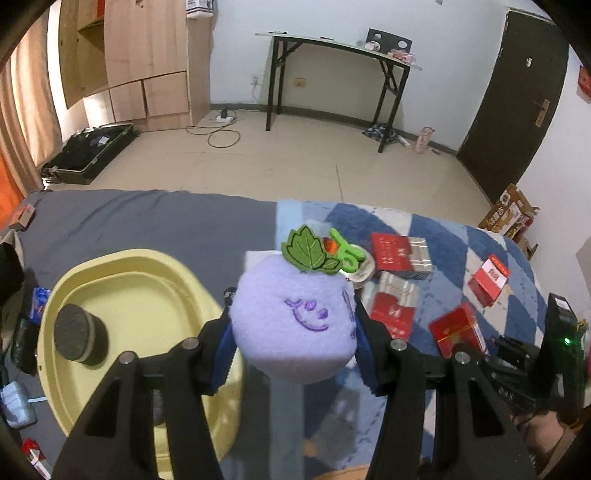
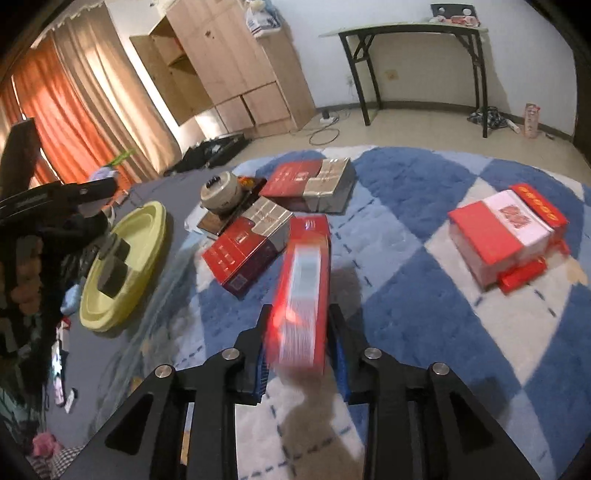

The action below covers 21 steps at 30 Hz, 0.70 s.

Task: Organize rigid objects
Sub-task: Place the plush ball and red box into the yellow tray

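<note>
Left wrist, yellow tray (image 1: 147, 266), cookie-shaped block (image 1: 79, 339) inside

White walls (image 1: 443, 22) ring a pale tiled floor (image 1: 295, 158); a black-legged folding table (image 1: 332, 48) stands against the far wall, a light wood wardrobe (image 1: 147, 55) fills the corner, a dark door (image 1: 517, 103) sits right, orange curtains (image 2: 55, 110) glow with daylight
</note>
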Each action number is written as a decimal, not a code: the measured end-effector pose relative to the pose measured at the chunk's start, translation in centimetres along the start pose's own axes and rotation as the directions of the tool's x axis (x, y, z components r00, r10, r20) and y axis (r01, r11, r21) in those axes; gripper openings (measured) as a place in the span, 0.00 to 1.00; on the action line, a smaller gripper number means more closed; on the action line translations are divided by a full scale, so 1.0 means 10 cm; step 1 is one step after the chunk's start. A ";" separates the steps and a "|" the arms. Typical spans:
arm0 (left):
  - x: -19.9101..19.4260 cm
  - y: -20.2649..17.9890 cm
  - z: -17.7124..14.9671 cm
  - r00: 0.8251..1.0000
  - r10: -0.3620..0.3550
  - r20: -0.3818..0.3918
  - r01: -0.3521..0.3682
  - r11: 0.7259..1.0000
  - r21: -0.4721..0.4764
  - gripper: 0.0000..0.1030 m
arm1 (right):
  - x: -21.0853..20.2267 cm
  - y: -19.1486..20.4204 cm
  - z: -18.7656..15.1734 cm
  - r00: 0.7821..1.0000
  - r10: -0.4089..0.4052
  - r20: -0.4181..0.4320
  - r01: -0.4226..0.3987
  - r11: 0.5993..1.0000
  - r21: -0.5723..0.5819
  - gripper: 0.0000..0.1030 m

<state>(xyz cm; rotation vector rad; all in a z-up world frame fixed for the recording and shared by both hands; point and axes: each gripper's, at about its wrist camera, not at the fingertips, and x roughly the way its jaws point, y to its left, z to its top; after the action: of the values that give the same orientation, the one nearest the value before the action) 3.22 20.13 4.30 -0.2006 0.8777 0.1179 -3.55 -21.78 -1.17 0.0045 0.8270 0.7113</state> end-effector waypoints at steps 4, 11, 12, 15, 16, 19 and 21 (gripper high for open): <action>-0.14 0.33 0.01 1.000 -0.003 0.019 0.004 0.998 -0.055 0.55 | -0.08 -0.01 0.00 1.000 -0.031 0.000 0.031 0.999 -0.034 0.20; -0.59 1.43 -0.31 0.990 0.140 0.016 -0.136 0.975 -0.175 0.55 | -0.74 0.67 0.47 0.985 0.051 0.167 -0.028 0.990 -0.136 0.20; -0.61 1.55 -0.40 0.990 0.138 0.008 -0.134 0.971 -0.198 0.55 | -0.68 0.86 0.57 0.984 0.098 0.149 -0.075 0.986 -0.151 0.20; -0.52 1.81 -0.71 0.985 0.160 -0.067 -0.172 0.958 -0.230 0.55 | -0.33 1.57 0.86 0.977 0.197 0.083 -0.174 0.958 -0.229 0.20; -0.48 1.86 -0.80 0.983 0.162 -0.081 -0.177 0.957 -0.231 0.55 | -0.14 1.84 0.93 0.978 0.201 0.050 -0.180 0.945 -0.275 0.20; -0.37 1.93 -1.01 0.981 0.157 -0.110 -0.180 0.954 -0.239 0.55 | 0.54 2.46 1.00 0.978 0.185 -0.092 -0.206 0.909 -0.362 0.20; -0.26 1.96 -1.08 0.979 0.156 -0.133 -0.184 0.955 -0.232 0.55 | 0.88 2.70 1.03 0.977 0.148 -0.150 -0.197 0.896 -0.398 0.20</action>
<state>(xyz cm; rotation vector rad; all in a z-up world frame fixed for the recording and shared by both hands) -10.18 36.76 -2.91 -0.3631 0.9925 0.3797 -8.10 6.84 7.36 -0.3508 0.7796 1.0542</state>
